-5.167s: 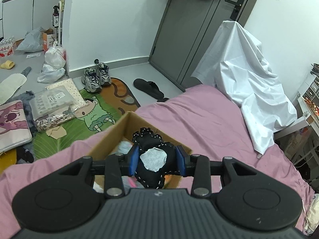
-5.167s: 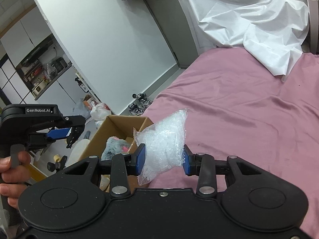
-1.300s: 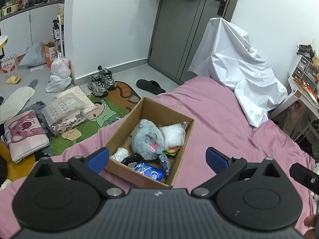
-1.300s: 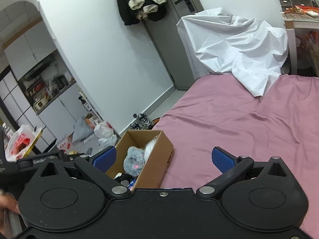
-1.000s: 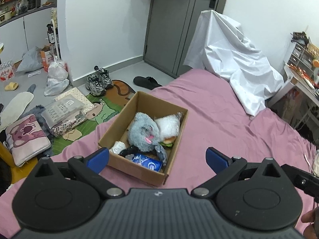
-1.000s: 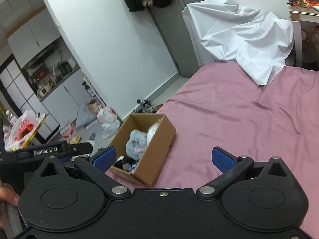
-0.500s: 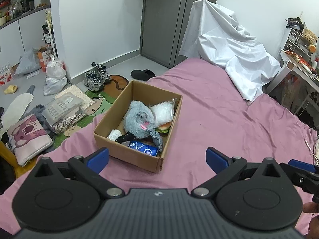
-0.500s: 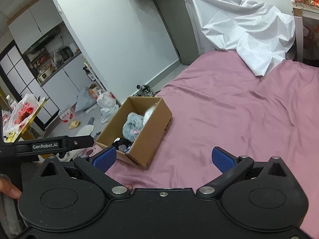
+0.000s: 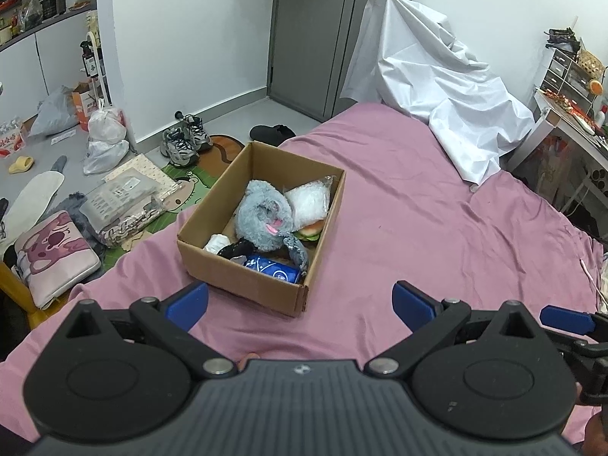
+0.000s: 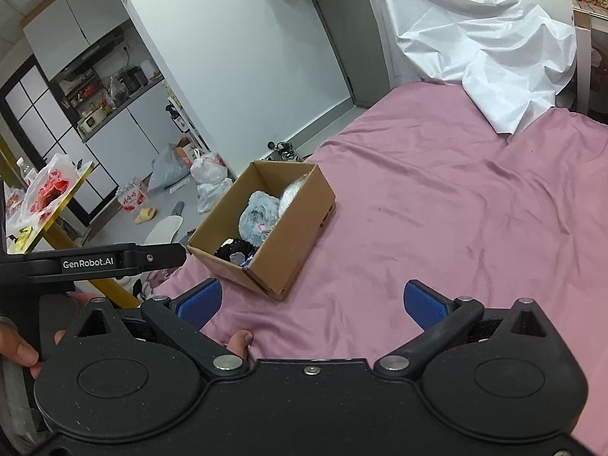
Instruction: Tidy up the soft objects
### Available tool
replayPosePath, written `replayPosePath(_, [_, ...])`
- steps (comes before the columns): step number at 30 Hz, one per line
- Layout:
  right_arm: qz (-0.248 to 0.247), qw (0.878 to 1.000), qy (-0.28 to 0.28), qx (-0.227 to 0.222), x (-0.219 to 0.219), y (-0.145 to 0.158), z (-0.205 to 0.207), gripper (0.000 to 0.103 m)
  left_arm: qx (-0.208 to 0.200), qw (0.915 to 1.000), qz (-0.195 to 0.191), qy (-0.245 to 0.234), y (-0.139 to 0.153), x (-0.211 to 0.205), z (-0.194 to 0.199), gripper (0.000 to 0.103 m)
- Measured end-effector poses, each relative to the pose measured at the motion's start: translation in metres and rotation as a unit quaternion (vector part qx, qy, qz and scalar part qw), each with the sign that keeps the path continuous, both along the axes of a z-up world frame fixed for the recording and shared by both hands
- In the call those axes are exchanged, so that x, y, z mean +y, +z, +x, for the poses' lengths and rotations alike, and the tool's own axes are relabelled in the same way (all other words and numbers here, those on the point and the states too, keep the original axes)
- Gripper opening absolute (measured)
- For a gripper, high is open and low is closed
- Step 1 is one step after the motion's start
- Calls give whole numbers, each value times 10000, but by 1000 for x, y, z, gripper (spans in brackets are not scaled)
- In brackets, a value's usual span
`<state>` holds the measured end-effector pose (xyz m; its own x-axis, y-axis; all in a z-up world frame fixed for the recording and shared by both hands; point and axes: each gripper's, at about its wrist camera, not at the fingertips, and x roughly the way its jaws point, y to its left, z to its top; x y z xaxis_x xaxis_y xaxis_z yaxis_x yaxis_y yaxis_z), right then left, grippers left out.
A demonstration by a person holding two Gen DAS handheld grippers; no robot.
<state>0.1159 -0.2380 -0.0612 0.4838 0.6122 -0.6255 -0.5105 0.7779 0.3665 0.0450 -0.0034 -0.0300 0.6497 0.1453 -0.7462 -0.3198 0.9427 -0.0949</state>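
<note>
An open cardboard box sits on the pink bed. Inside lie a grey plush toy, a clear bag of white filling, a burger-shaped toy, a black plush, a small white item and a blue packet. My left gripper is open and empty, held back from the box's near side. My right gripper is open and empty, to the right of the box and back from it.
A white sheet drapes over something at the bed's far end. Shoes, bags and packages litter the floor left of the bed. A desk with drawers stands at the right.
Both grippers let go of the black plush and the white bag, which now lie in the box. Both have since pulled back and up, so the box looks farther away.
</note>
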Motion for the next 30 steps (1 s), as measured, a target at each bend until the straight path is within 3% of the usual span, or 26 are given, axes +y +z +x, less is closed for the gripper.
replayPosePath(30, [-288, 9995, 79, 78, 12, -7, -1, 103, 34, 10000, 20, -77, -2, 1, 0, 102])
